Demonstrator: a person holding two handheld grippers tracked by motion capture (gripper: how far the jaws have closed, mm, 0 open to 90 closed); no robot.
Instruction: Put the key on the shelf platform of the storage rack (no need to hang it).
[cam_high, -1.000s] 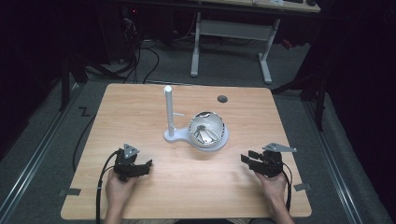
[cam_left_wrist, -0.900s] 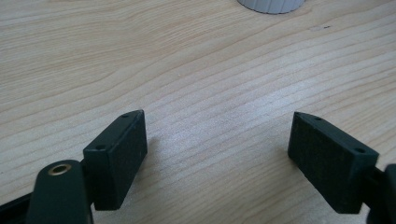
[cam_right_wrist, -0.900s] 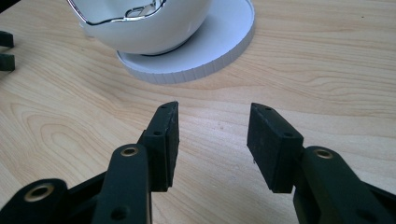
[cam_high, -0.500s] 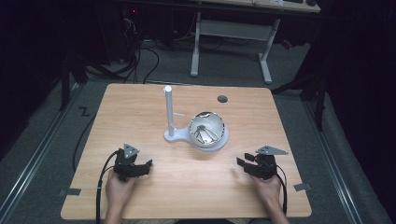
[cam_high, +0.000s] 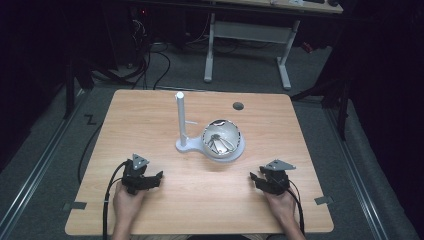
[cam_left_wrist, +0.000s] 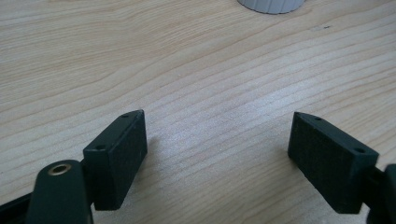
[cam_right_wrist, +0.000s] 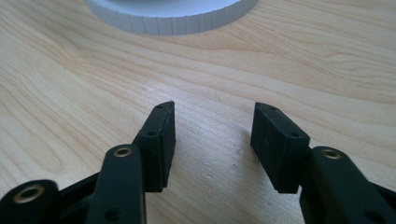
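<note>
On the wooden table (cam_high: 150, 125) stands a white stand with an upright post (cam_high: 180, 117). Beside it a shiny metal sphere-like bowl (cam_high: 222, 139) rests on a white ribbed base (cam_right_wrist: 173, 14). My left gripper (cam_high: 158, 177) sits low over the front left of the table, open, with bare wood between its jaws (cam_left_wrist: 219, 135). My right gripper (cam_high: 254, 178) is at the front right, aimed toward the ribbed base. It is open, its jaws have just been opening wider, and nothing is between them (cam_right_wrist: 214, 126). An edge of the base (cam_left_wrist: 271, 4) also shows in the left gripper view.
A small dark round hole (cam_high: 238, 106) lies in the tabletop behind the bowl. Past the table's far edge are a white desk frame (cam_high: 245, 35) and cables on the dark floor. Bare wood lies between the two grippers.
My right gripper has shifted left and sunk a little toward the table, with its jaws spreading wider. The left gripper has stayed where it was.
</note>
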